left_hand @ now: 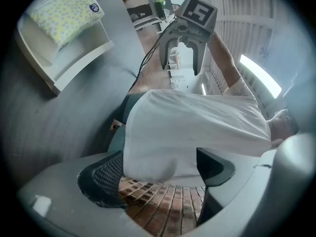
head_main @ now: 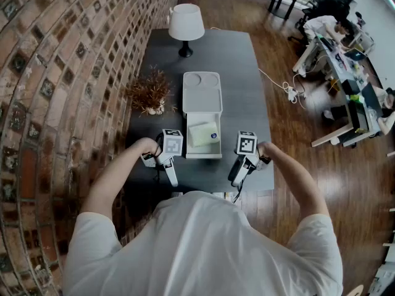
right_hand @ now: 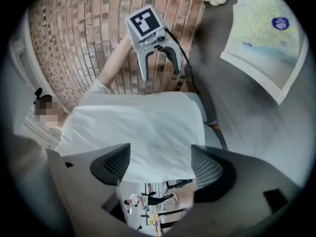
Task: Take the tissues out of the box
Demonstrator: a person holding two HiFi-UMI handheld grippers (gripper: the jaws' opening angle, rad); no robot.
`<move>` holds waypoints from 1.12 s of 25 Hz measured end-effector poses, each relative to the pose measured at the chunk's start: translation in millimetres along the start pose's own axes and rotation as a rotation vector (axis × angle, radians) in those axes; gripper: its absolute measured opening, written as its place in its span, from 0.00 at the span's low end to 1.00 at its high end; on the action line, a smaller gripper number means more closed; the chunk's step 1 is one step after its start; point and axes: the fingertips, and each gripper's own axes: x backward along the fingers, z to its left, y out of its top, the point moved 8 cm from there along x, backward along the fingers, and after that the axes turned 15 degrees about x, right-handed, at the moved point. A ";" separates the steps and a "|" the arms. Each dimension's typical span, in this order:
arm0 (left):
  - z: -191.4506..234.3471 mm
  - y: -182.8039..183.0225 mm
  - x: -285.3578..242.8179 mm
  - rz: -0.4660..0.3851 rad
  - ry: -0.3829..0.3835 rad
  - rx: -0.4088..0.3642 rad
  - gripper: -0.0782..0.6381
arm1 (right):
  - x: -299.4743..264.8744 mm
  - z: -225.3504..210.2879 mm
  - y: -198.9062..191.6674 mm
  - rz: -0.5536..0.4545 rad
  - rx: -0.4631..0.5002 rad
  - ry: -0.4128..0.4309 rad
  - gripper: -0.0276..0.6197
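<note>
A white box point(head_main: 202, 85) lies on the dark table point(head_main: 247, 79), its near part open. A yellow-green tissue pack point(head_main: 203, 134) rests inside, and also shows as the tissue pack point(left_hand: 64, 16) and the tissue pack point(right_hand: 266, 28) in the two gripper views. My left gripper point(head_main: 171, 176) hovers left of the box's near end, jaws apart and empty, pointing back at my white shirt. My right gripper point(head_main: 237, 175) hovers to the right of it, likewise open and empty. Each gripper view looks across at the other: the right gripper point(left_hand: 185, 58) and the left gripper point(right_hand: 160, 65).
A white lamp point(head_main: 186, 23) stands at the table's far end. A dried plant point(head_main: 150, 92) sits left of the box, by the brick wall point(head_main: 55, 73). A power strip point(head_main: 291, 92) lies on the wooden floor to the right, before desks with people.
</note>
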 end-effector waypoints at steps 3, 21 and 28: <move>2.2 1.0 1.9 0.005 0.012 -0.011 0.73 | 15.1 -4.5 -8.2 -0.074 -0.010 -0.063 0.63; 16.3 24.4 25.9 -0.203 0.058 -0.033 0.73 | 57.0 -17.3 -54.4 -0.404 0.022 -0.428 0.63; 26.4 32.5 41.1 -0.338 0.109 -0.044 0.73 | 74.6 -20.1 -54.5 -0.496 0.048 -0.616 0.63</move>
